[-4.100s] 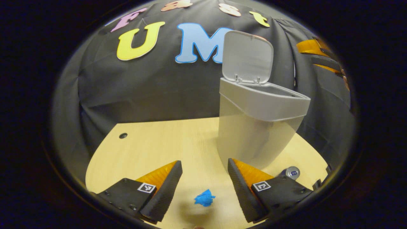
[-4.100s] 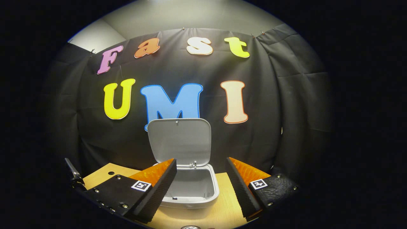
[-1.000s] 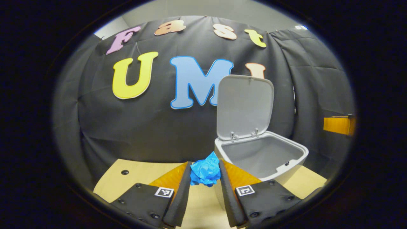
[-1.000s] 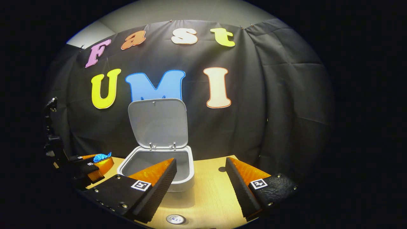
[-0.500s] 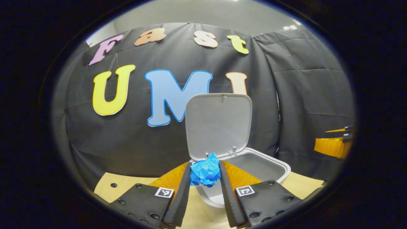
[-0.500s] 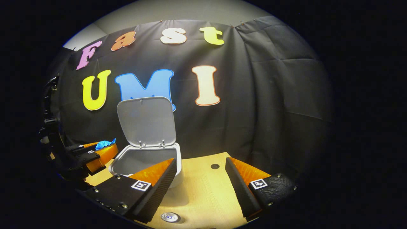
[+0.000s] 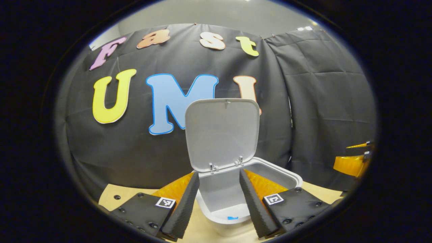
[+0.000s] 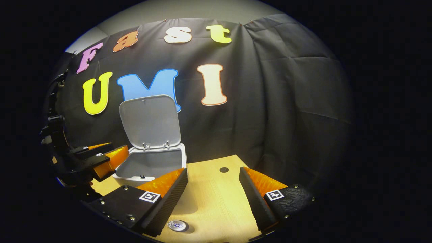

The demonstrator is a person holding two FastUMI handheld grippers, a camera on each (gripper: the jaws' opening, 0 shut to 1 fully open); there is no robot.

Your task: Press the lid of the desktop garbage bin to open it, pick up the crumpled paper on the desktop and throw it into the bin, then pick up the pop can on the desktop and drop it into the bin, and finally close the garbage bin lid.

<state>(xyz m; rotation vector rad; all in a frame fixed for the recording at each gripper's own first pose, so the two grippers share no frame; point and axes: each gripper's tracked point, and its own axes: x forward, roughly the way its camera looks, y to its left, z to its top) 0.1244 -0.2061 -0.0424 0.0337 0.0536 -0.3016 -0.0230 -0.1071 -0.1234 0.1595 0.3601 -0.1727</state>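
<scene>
In the left gripper view, the left tool (image 7: pixel 218 199) hangs spread and empty over the open garbage bin (image 7: pixel 287 175), whose lid (image 7: pixel 222 133) stands upright at the back. A blue scrap low inside reads as the crumpled paper (image 7: pixel 232 218) (light, soft stuff, already dropped).

In the right gripper view, the right tool (image 8: pixel 213 194) is also spread, holding nothing, above the wooden surface (image 8: pixel 216 202). The pop can (image 8: pixel 177 225) stands just below it, top facing up. It is probably light, thin-walled and slick, so a grip across its round side, squeezed gently, seems best.
</scene>
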